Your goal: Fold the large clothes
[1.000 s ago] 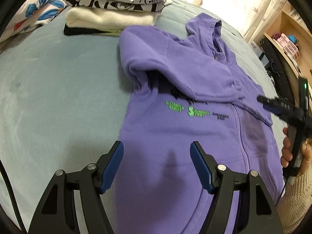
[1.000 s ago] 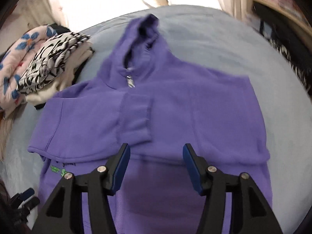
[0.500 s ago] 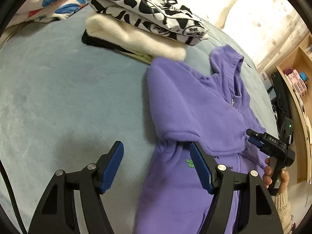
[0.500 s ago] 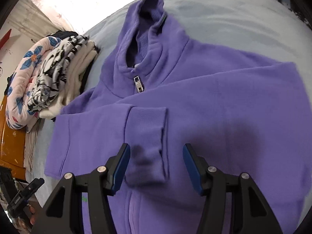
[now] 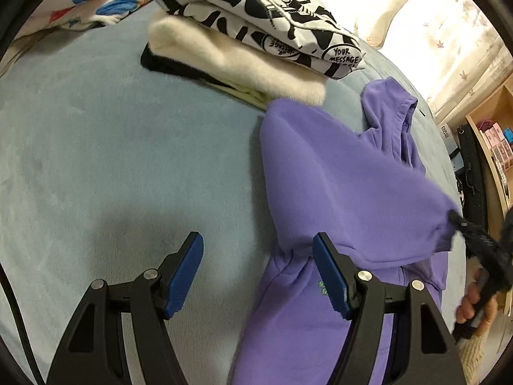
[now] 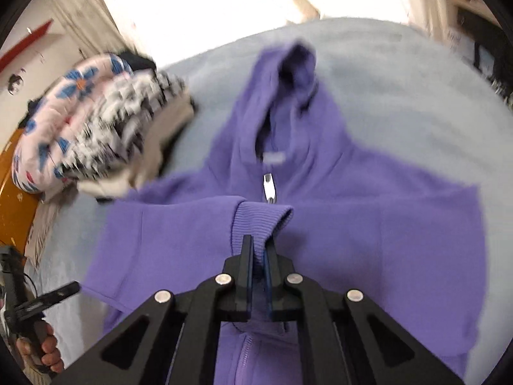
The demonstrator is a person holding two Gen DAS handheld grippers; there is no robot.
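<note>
Sleeve-fold step: ribbed cuff (image 6: 256, 224) of purple hoodie (image 6: 368, 224) is being pinched by right gripper (image 6: 259, 256), fingers just closed; left gripper (image 5: 256, 272) fingers spread, empty. Next, cuff needs repositioning.

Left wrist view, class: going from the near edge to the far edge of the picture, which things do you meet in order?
Left claw → purple hoodie → cream fleece → black-and-white printed garment

The left gripper (image 5: 258, 272), jaws apart, hangs above the bed (image 5: 112, 160) beside a purple hoodie (image 5: 336, 186); folded clothes (image 5: 256, 38) lie far.
</note>
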